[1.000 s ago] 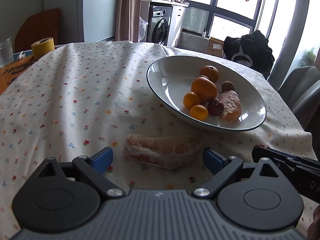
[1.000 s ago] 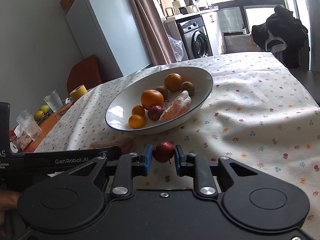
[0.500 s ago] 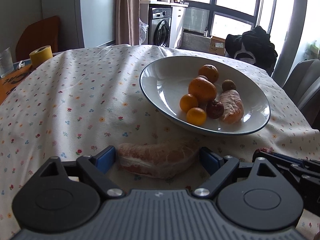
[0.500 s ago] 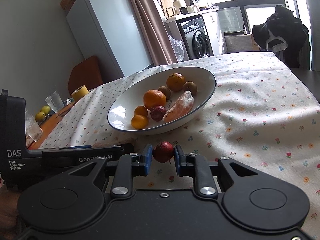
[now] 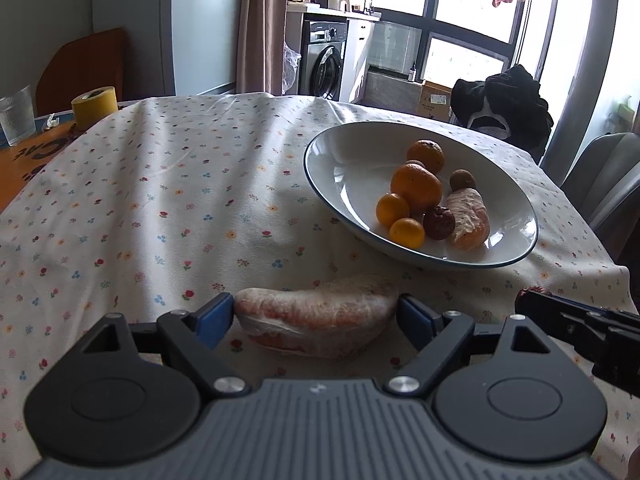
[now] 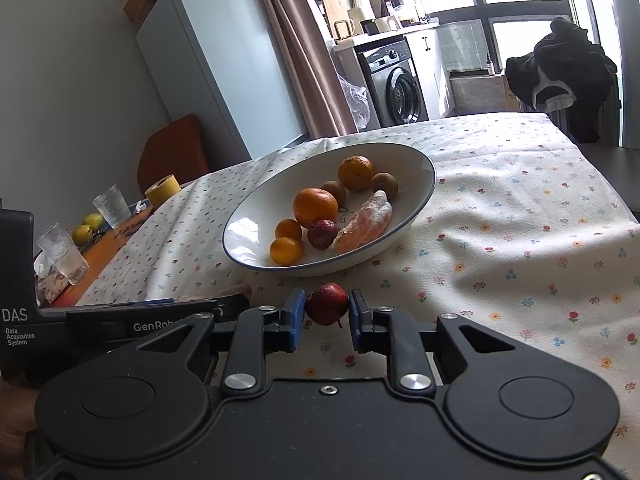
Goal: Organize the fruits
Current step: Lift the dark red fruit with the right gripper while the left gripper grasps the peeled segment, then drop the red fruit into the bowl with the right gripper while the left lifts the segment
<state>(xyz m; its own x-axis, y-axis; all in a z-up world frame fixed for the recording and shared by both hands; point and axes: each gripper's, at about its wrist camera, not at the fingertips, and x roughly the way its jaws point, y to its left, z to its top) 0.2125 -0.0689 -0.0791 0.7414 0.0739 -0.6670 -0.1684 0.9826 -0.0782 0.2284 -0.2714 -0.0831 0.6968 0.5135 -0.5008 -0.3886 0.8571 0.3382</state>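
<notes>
Left claw point(image 5: 316, 314) spread wide around a peeled citrus segment point(image 5: 316, 320), one blue pad just beside each end of it. Whether the pads press the segment or only flank it: cannot tell. Segment low over the flowered tabletop point(image 5: 160, 200), crosswise between the fingers, just in front of the near rim of the white bowl point(image 5: 332, 168). Lifted or resting: cannot tell.

Right claw point(image 6: 326, 314) clenched on a small dark red fruit point(image 6: 327, 304), both blue pads touching its sides, fruit hanging slightly above the cloth. Just short of the bowl's near rim, to the right of the left claw; same red fruit visible at the right edge of the left wrist view.

Inside the bowl: a large orange point(image 5: 416, 186), another orange point(image 5: 426, 155) behind it, two small oranges at the front, a second dark red fruit point(image 5: 439, 222), a second peeled segment point(image 5: 468, 220), small brown fruits point(image 5: 462, 180) toward the back.

Far left of the tabletop, well apart from the bowl: a yellow tape roll point(image 5: 95, 106) and a ribbed glass point(image 5: 16, 120).
</notes>
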